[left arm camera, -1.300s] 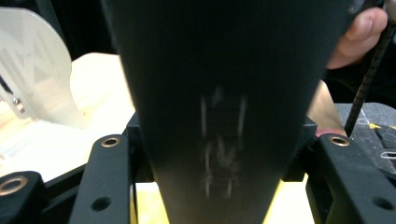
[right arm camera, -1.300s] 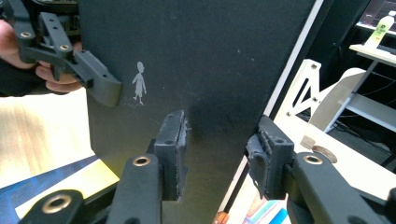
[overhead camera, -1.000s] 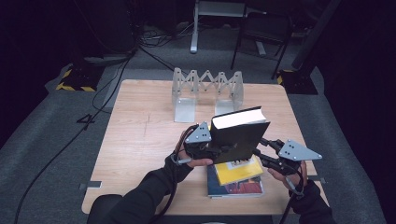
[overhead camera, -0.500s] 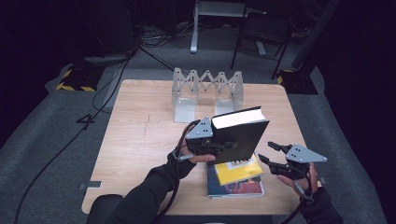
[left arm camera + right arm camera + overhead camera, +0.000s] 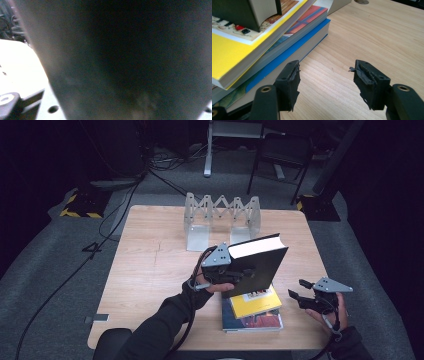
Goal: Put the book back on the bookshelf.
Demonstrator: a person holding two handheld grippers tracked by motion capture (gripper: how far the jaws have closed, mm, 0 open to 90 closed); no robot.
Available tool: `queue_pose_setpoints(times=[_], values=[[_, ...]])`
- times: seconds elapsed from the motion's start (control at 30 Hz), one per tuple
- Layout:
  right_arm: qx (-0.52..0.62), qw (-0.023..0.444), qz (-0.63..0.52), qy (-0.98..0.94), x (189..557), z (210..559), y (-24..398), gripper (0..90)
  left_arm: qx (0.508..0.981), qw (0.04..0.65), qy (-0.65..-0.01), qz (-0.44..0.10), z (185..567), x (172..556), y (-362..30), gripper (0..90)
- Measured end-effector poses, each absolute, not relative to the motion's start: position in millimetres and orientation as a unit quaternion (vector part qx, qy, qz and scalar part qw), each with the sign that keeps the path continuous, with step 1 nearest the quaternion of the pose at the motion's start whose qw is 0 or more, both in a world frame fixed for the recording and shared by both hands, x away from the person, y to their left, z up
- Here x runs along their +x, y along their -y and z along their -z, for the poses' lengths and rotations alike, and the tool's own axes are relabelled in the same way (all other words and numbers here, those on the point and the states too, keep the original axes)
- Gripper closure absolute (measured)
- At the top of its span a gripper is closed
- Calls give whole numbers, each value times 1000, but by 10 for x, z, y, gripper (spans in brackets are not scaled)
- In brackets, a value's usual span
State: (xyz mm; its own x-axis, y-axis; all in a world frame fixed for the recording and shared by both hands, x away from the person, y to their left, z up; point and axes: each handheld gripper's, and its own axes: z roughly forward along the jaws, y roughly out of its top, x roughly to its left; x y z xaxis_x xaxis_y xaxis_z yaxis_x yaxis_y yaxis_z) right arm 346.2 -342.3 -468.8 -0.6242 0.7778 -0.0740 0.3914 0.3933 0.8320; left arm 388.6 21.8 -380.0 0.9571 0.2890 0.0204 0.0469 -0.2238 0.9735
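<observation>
The left gripper [image 5: 239, 272] has its jaws clamped on a thick black hardcover book with pale page edges [image 5: 257, 265], holding it upright and tilted just above the stack. In the left gripper view that book's dark cover [image 5: 125, 57] sits right against the camera. Below the held book lies a yellow paperback [image 5: 255, 301] on top of a blue-edged book with a colourful cover [image 5: 260, 320], both flat on the light wooden counter [image 5: 150, 270]. The right gripper [image 5: 300, 298] hovers low to the right of the stack; its jaws have just been opening and stand wide with nothing between them. Beyond the left jaws stands a grey metal accordion book rack [image 5: 222, 215].
</observation>
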Motion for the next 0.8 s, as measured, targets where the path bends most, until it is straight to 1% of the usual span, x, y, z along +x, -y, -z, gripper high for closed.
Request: queue_pose_setpoints(times=[0.27, 0.43, 0.6, 0.77, 0.8], values=[[363, 229, -408, -806, 3467, 4707, 3399, 379, 776, 612, -123, -95, 3689, 3919, -151, 501], [365, 226, -407, -806, 3471, 4718, 3405, 380, 780, 601, -125, -122, 3566, 3921, -128, 511], [367, 224, -409, -805, 3471, 4722, 3407, 379, 777, 599, -134, -141, 3481, 3951, -197, 514], [366, 224, -406, -807, 3475, 4731, 3399, 378, 775, 587, -154, -177, 3410, 4011, -444, 514], [366, 224, -406, -807, 3475, 4731, 3399, 378, 775, 587, -154, -177, 3410, 4011, -444, 515]])
